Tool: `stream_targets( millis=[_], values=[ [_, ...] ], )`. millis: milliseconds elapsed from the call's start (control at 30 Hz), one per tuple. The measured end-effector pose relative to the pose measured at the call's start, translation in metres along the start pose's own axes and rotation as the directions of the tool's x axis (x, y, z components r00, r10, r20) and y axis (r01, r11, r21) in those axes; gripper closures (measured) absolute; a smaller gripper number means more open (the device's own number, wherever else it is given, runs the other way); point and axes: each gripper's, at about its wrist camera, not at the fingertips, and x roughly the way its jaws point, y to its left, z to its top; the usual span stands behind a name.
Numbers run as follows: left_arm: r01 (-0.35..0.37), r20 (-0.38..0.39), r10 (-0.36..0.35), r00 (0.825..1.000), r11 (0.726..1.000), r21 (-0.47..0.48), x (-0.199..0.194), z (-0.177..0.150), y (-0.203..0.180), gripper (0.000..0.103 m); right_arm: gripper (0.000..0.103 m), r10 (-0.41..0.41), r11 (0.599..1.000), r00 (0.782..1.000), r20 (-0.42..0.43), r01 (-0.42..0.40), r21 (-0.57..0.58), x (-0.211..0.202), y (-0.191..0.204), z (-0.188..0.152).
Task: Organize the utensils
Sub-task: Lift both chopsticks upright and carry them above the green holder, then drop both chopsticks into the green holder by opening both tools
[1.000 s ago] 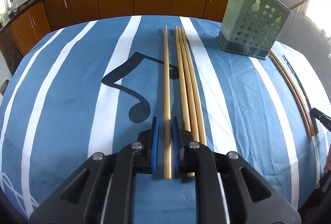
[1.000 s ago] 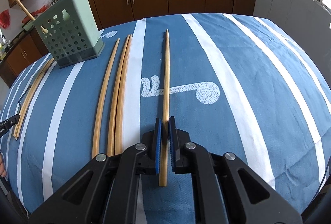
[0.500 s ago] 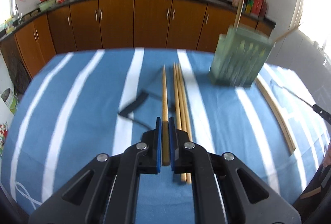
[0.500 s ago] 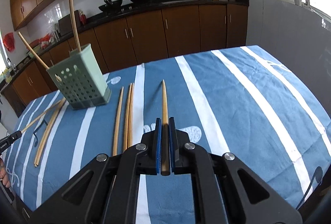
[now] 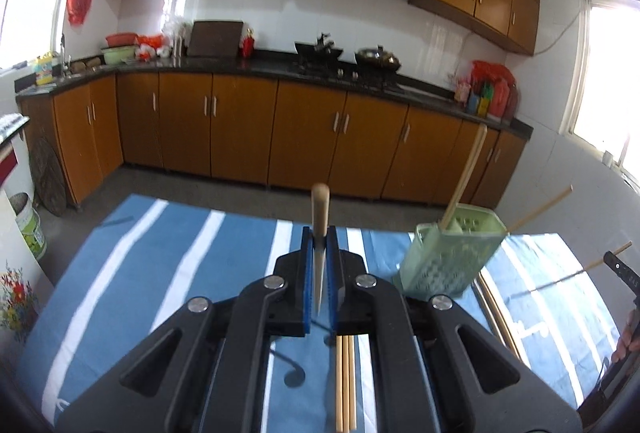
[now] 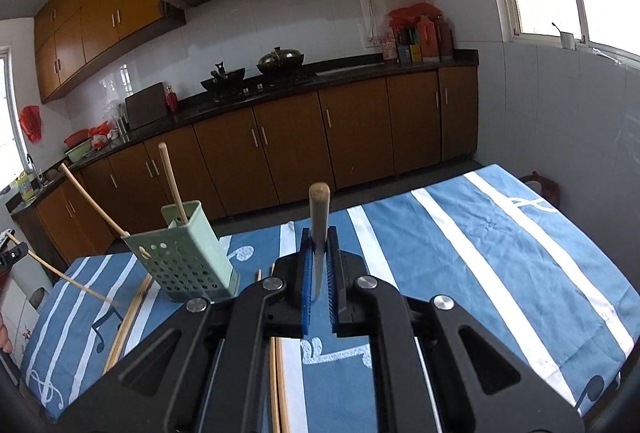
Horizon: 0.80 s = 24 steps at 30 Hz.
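**Both grippers up off the table, one chopstick each**

Left wrist view: left gripper (image 5: 320, 253) clamped on a chopstick (image 5: 320, 205), blue pads tight against it, stick pointing forward past the fingertips and clear of the blue striped cloth (image 5: 160, 273). Below the jaws, three loose chopsticks (image 5: 346, 381) lie side by side on the cloth. To the right, green holder (image 5: 448, 257) stands on the cloth with two sticks leaning out of it. More chopsticks (image 5: 496, 317) lie flat just right of the holder. Far right edge, the other gripper's stick shows in the air, blurred.

Right wrist view: holder (image 6: 184, 257) sits left of centre, same two sticks poking out. A pair of chopsticks (image 6: 128, 321) lies on the cloth at its left. Centre, right gripper (image 6: 320, 253) closed on its own chopstick (image 6: 319, 209), lifted clear of the cloth. Two more sticks (image 6: 278, 385) lie under the jaws. Right side of the cloth (image 6: 500, 253) is bare. Brown cabinets behind in both views.
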Motion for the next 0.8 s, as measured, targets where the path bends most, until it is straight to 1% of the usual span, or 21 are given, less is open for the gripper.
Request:
stream_targets(
  millis=[167,267,433,567,667,800],
  values=[
    [-0.003,0.029,0.003,1.000,1.000,-0.001,-0.008,0.014,0.002,0.096,0.096,0.023,1.000,1.000,0.013,-0.022,-0.010,-0.002,0.008,0.011],
    [0.013,0.047,-0.013,0.999,1.000,0.006,-0.016,0.020,-0.003,0.096,0.096,0.060,0.998,0.998,0.030,-0.059,-0.016,-0.008,0.014,0.021],
    [0.065,0.090,-0.067,0.994,0.998,0.026,-0.036,0.041,-0.022,0.096,0.096,0.148,0.989,0.987,0.065,-0.146,-0.028,-0.026,0.030,0.047],
    [0.118,0.137,-0.126,0.982,0.991,0.063,-0.057,0.059,-0.046,0.096,0.096,0.217,0.976,0.972,0.088,-0.212,-0.055,-0.041,0.046,0.062],
    [0.159,0.158,-0.170,0.973,0.984,0.079,-0.067,0.069,-0.062,0.096,0.096,0.261,0.964,0.960,0.100,-0.255,-0.071,-0.050,0.056,0.069],
    [0.194,0.188,-0.204,0.961,0.978,0.073,-0.074,0.080,-0.081,0.096,0.096,0.303,0.952,0.946,0.119,-0.295,-0.083,-0.054,0.070,0.079]
  ],
)
